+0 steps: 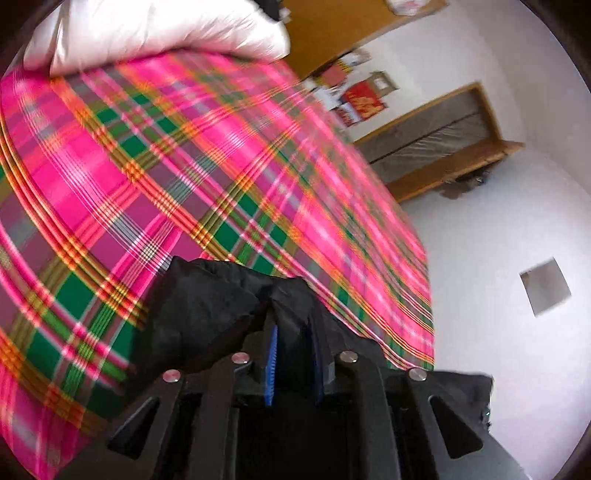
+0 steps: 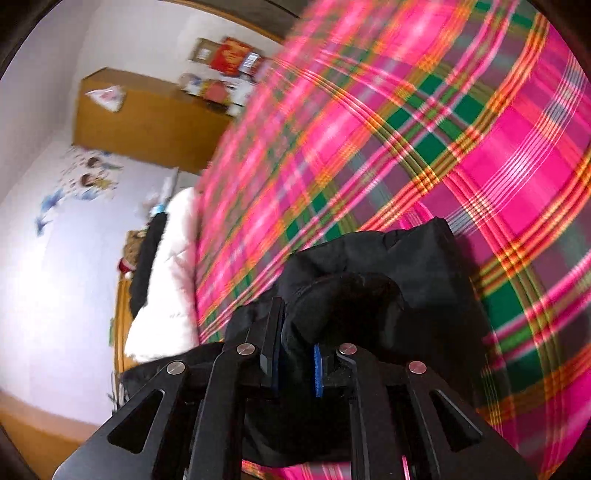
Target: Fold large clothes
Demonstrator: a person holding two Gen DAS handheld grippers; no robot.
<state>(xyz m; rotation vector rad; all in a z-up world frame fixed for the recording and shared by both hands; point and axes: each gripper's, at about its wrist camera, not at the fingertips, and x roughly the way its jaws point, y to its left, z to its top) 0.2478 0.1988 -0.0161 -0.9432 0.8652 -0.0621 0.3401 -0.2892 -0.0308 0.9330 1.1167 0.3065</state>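
Note:
A black garment (image 1: 207,306) is bunched over my left gripper (image 1: 293,354), which is shut on its fabric between the blue pads. In the right wrist view the same black garment (image 2: 369,280) drapes over my right gripper (image 2: 297,354), also shut on a fold of it. Both grippers hold the garment lifted above a bed covered with a pink, green and orange plaid sheet (image 1: 184,166), which also shows in the right wrist view (image 2: 443,147). Most of the garment is hidden below the grippers. Both views are tilted and blurred.
A white pillow or quilt (image 1: 155,33) lies at the bed's head; it also shows in the right wrist view (image 2: 166,277). A wooden cabinet (image 2: 140,122) with red boxes stands by the white wall. A wooden bench or frame (image 1: 443,147) stands against the wall.

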